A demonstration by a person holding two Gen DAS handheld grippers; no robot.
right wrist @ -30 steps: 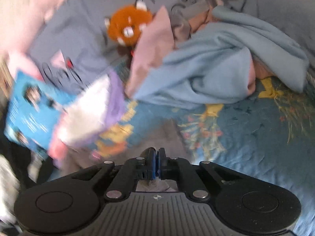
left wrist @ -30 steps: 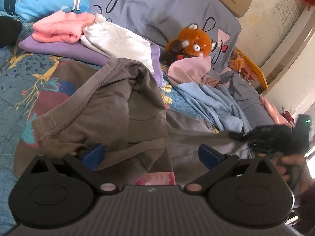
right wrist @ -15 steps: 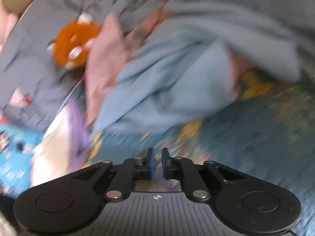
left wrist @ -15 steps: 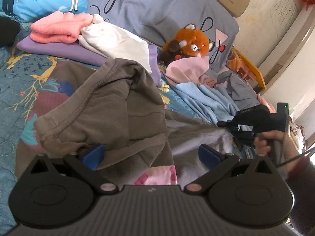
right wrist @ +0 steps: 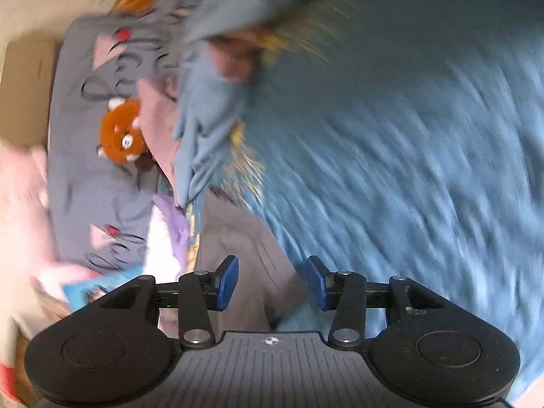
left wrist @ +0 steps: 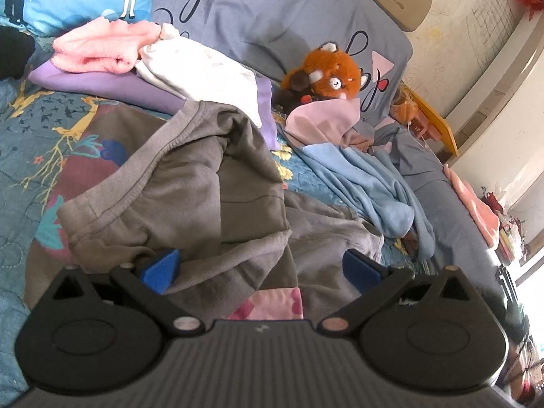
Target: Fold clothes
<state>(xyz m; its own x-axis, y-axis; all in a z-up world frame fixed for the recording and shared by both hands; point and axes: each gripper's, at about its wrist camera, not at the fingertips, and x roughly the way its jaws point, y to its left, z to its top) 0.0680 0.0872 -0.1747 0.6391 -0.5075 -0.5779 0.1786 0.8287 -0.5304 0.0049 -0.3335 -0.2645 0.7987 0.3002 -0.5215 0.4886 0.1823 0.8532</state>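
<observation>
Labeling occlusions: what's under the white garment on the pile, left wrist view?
The white garment lies on a purple folded piece, beside a pink fleece on the same pile. Below that is the patterned bedspread. Whether anything else is under the white cloth is hidden.

Left hand-held gripper (left wrist: 260,267) jaws spread wide over a crumpled grey-brown cotton garment (left wrist: 190,190) on the patterned blue quilted bed (left wrist: 30,142); orange plush toy (left wrist: 331,74) against grey pillow (left wrist: 272,17) behind
</observation>
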